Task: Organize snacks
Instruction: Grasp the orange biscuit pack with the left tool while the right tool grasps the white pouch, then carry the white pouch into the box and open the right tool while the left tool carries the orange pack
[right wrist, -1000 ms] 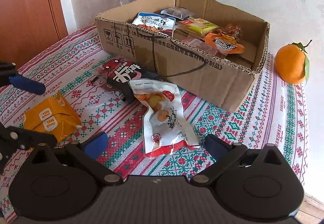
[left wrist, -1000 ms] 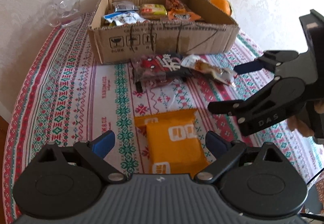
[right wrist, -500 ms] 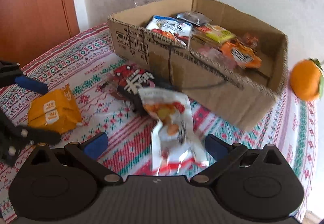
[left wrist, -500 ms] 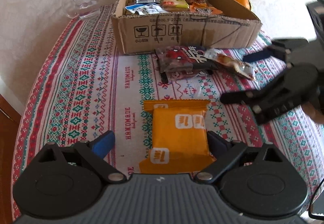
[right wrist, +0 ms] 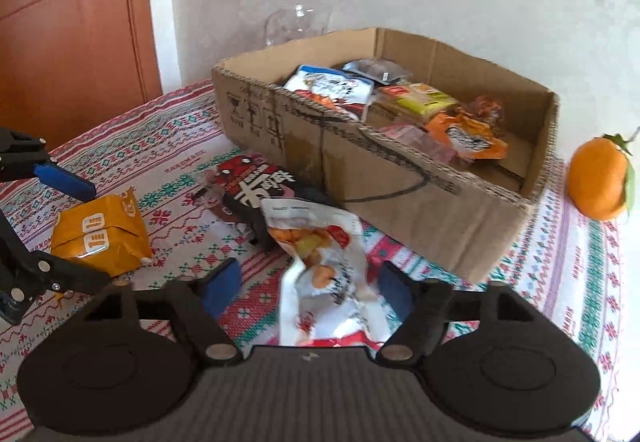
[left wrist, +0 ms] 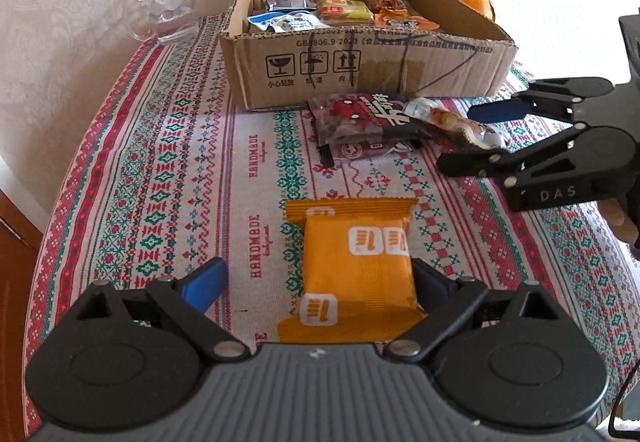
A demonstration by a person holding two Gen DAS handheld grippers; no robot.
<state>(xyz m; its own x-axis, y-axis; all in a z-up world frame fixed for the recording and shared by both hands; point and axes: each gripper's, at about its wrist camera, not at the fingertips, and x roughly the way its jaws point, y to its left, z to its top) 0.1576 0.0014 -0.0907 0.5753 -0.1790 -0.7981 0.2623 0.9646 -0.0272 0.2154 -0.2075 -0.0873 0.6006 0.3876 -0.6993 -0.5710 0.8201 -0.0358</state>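
An orange snack pack [left wrist: 356, 274] lies flat on the patterned tablecloth between the fingers of my left gripper [left wrist: 316, 282], which is open around it; the left pad stands well clear of it. A white pouch with orange pieces printed on it [right wrist: 320, 262] lies between the jaws of my right gripper [right wrist: 308, 288]. Those jaws are closing, and the left pad has a gap to the pouch. A black and red snack bag [right wrist: 256, 190] lies partly under the pouch's far end. Behind them stands an open cardboard box [left wrist: 320, 70] holding several snack packs.
A clear glass cup [left wrist: 168, 10] stands at the back left of the table, near the wall. An orange fruit with leaves [right wrist: 598, 178] sits right of the box. A wooden door [right wrist: 72, 22] is at the far left. The table edge curves round on the left.
My right gripper's jaws have narrowed around the white pouch, which has crumpled and tilted up a little. The left gripper's view has shifted so the orange pack sits nearer its right finger.
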